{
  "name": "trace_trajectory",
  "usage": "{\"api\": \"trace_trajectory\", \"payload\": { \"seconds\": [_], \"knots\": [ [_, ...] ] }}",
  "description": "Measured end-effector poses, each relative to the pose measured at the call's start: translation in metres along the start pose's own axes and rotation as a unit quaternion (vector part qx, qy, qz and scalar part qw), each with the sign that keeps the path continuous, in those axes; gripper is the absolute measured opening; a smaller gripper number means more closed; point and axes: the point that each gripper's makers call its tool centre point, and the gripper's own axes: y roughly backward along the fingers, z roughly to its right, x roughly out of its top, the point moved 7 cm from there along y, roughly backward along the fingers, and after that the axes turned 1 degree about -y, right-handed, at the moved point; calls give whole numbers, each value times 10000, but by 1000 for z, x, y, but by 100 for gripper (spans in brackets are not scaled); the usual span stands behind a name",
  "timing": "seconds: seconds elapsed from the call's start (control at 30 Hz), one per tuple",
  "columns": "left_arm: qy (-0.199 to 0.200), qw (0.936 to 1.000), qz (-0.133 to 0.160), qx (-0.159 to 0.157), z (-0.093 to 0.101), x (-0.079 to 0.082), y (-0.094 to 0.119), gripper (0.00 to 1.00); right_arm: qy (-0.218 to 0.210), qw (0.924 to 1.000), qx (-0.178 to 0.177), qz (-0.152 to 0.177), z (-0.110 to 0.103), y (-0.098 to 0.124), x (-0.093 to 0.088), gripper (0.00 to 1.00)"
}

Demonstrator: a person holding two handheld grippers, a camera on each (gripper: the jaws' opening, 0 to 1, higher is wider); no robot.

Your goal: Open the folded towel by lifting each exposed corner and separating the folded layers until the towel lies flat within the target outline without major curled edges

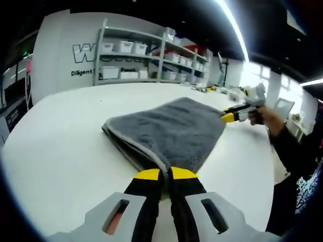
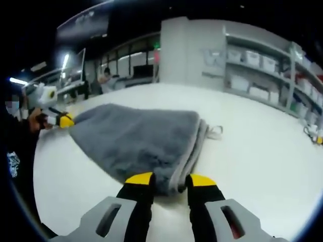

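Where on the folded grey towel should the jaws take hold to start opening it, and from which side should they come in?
Grip a corner of the grey towel, top layer alone if you can. At the side with the stacked, light-trimmed edges the layers lie exposed, so a low approach from outside that edge probably works best. Both the left gripper and the right gripper already sit at corners.

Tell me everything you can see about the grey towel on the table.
The grey towel is plush, like microfibre, with a lighter stitched hem. It lies folded in layers on the white table; the stacked edges show along one side, and a small loop sticks out there. The left gripper pinches one corner between nearly closed jaws. The right gripper meets another corner, its jaws apart around the edge.
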Motion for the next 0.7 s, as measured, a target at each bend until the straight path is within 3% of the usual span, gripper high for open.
{"api": "trace_trajectory", "payload": {
  "seconds": [0.43, 0.7],
  "knots": [
    [-430, 9984, -153, -336, 27, -2, 3, 5, 673, 9962, -119, -532, 15, -12, 27, 20],
    [-379, 9980, -56, -493, 35, -4, 3, 4, 824, 9929, -73, -850, 22, -26, 28, 22]
  ]
}}
